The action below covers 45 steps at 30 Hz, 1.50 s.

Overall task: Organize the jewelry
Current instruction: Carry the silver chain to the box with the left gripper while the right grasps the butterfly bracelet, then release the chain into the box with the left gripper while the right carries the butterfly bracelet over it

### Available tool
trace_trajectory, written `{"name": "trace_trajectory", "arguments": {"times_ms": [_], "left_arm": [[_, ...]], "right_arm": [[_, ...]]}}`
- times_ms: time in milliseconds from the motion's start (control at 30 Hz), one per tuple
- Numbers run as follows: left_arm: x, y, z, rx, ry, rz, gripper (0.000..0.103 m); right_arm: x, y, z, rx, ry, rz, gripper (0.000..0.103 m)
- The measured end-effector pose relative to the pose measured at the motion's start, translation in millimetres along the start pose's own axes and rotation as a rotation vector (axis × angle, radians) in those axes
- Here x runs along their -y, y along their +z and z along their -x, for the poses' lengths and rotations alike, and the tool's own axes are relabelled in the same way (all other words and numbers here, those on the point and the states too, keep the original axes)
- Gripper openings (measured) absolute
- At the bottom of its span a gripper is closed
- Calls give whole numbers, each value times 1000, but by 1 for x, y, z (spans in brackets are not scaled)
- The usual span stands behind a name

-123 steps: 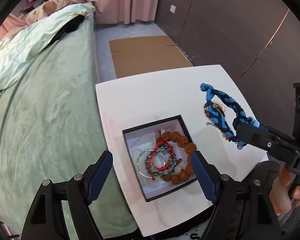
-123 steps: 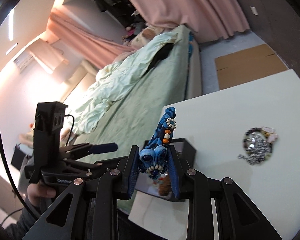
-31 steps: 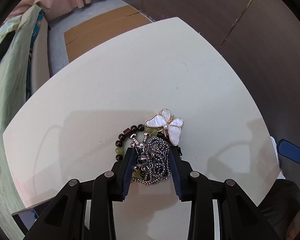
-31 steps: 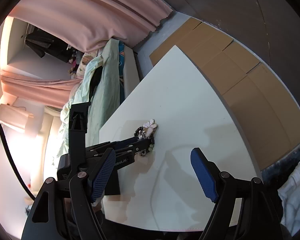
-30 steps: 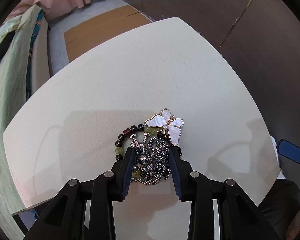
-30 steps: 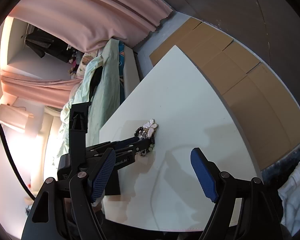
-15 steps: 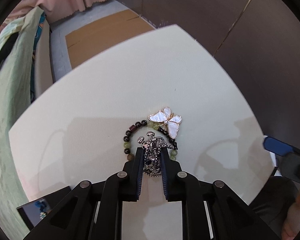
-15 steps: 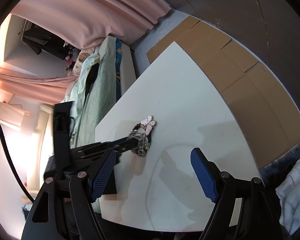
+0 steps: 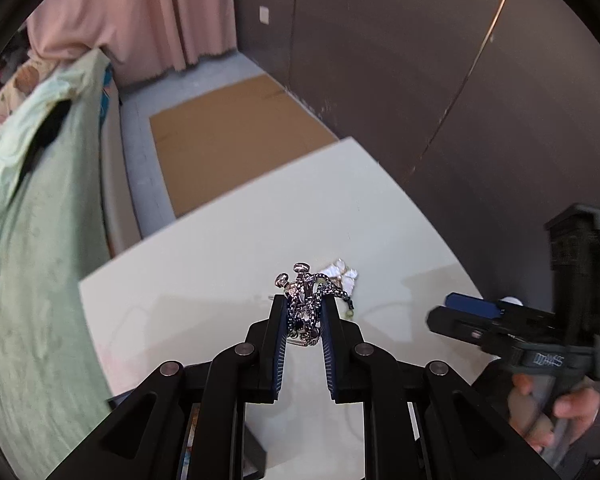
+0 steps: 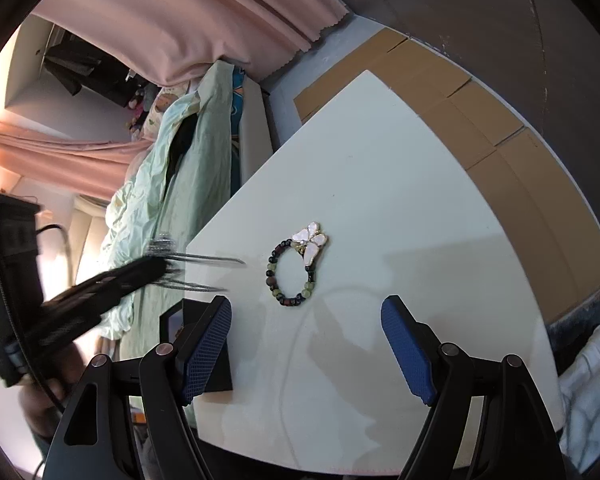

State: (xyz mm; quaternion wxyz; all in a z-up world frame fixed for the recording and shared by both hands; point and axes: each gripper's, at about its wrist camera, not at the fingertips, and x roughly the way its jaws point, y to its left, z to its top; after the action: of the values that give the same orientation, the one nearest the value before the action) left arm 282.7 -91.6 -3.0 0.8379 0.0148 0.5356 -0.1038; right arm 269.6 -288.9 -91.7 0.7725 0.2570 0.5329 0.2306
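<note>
My left gripper [image 9: 305, 307] is shut on a bunched silver chain [image 9: 308, 294] and holds it above the white table [image 9: 220, 264]. In the right wrist view the left gripper [image 10: 156, 266] is blurred at the left, with the chain [image 10: 196, 272] trailing from it. A beaded bracelet [image 10: 290, 276] with a white butterfly charm [image 10: 310, 242] lies on the table; the charm also shows in the left wrist view [image 9: 342, 274]. My right gripper [image 10: 306, 342] is open and empty, just short of the bracelet. A black jewelry box [image 10: 196, 356] sits at the table's left edge.
A green bed [image 9: 32, 220] runs along the table's left side. Cardboard [image 9: 228, 132] lies on the floor beyond the table. A dark wall [image 9: 460, 80] stands to the right. The right gripper [image 9: 500, 320] shows at the right of the left wrist view.
My left gripper closed on the silver chain and lifted it off the table toward the left. The bracelet and butterfly charm stayed on the table. My right gripper stayed open.
</note>
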Motion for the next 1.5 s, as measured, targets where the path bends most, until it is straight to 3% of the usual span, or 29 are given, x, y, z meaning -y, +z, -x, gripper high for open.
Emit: {"name": "trace_trajectory", "arguments": {"times_ms": [133, 333, 567, 867, 1033, 1100, 1167, 1367, 1500], "left_arm": [[-8, -6, 26, 42, 8, 14, 17], [-26, -13, 56, 88, 24, 49, 17], [-52, -29, 79, 114, 43, 88, 17], [-76, -54, 88, 113, 54, 131, 17], [-89, -67, 83, 105, 55, 156, 17], [-93, -74, 76, 86, 65, 159, 17], [-96, -81, 68, 63, 72, 161, 17], [-96, -96, 53, 28, 79, 166, 17], [-96, -101, 45, 11, 85, 169, 17]], "right_arm": [[-6, 5, -8, 6, -49, 23, 72], [-28, 17, -33, -32, -139, 127, 72], [-41, 27, -60, -77, -230, 229, 55], [-49, 29, -81, -119, -313, 310, 44], [-55, 27, -89, -116, -369, 360, 42], [-58, 25, -90, -113, -389, 388, 40], [-60, 24, -90, -110, -416, 416, 30], [-60, 22, -89, -126, -397, 416, 29], [-60, 22, -73, -105, -333, 376, 29]]}}
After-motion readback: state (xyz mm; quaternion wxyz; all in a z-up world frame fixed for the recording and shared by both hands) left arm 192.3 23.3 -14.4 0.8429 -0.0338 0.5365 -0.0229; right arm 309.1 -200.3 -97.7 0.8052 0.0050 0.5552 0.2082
